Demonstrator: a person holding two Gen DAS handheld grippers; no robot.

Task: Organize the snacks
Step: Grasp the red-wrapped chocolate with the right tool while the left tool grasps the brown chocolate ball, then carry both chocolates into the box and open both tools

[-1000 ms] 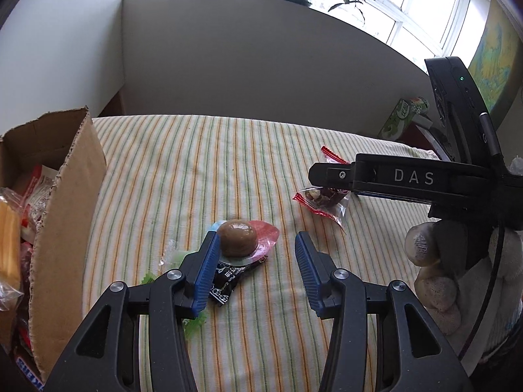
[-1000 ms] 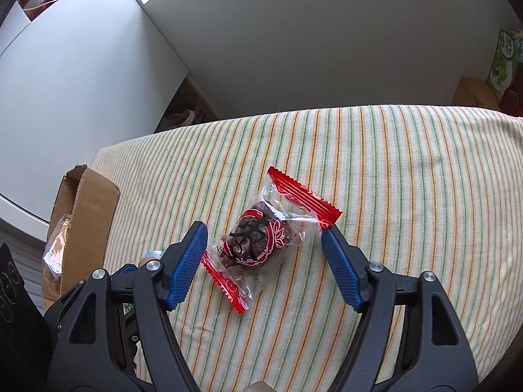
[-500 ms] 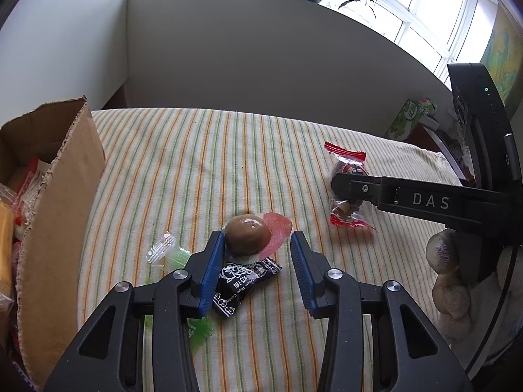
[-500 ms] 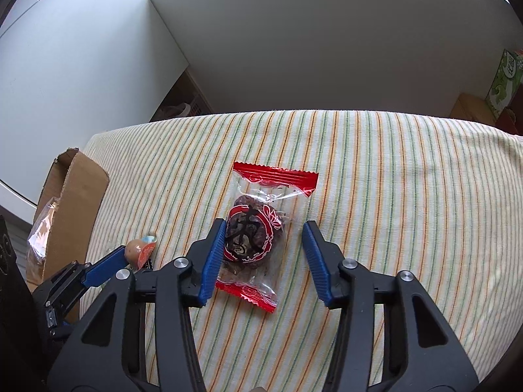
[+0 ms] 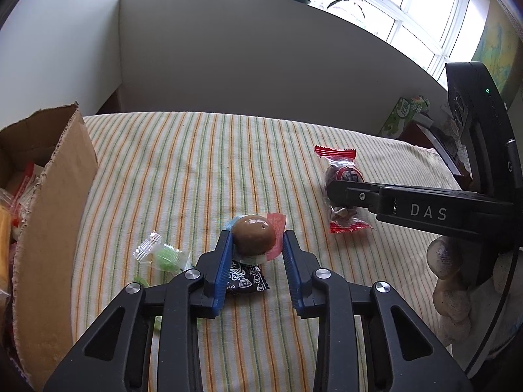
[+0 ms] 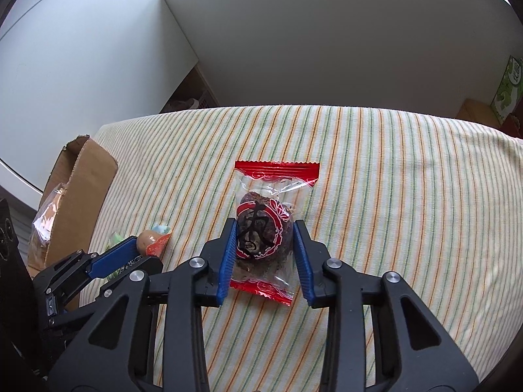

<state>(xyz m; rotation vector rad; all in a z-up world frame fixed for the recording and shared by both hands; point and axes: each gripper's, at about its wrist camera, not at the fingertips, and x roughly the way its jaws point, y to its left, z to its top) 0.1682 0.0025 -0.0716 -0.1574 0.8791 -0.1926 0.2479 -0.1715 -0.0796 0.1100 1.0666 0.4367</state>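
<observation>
Between left gripper (image 5: pixel 256 245) blue pads: brown round snack (image 5: pixel 254 236), jaws closing, pads touching its sides. Black packet (image 5: pixel 245 277) just below it, green candy (image 5: pixel 167 254) left. Right gripper (image 6: pixel 264 245) jaws closing on red-ended packet (image 6: pixel 265 225), pads pressing it. Cardboard box (image 5: pixel 49 202) far left on striped cloth (image 5: pixel 196 170).
</observation>
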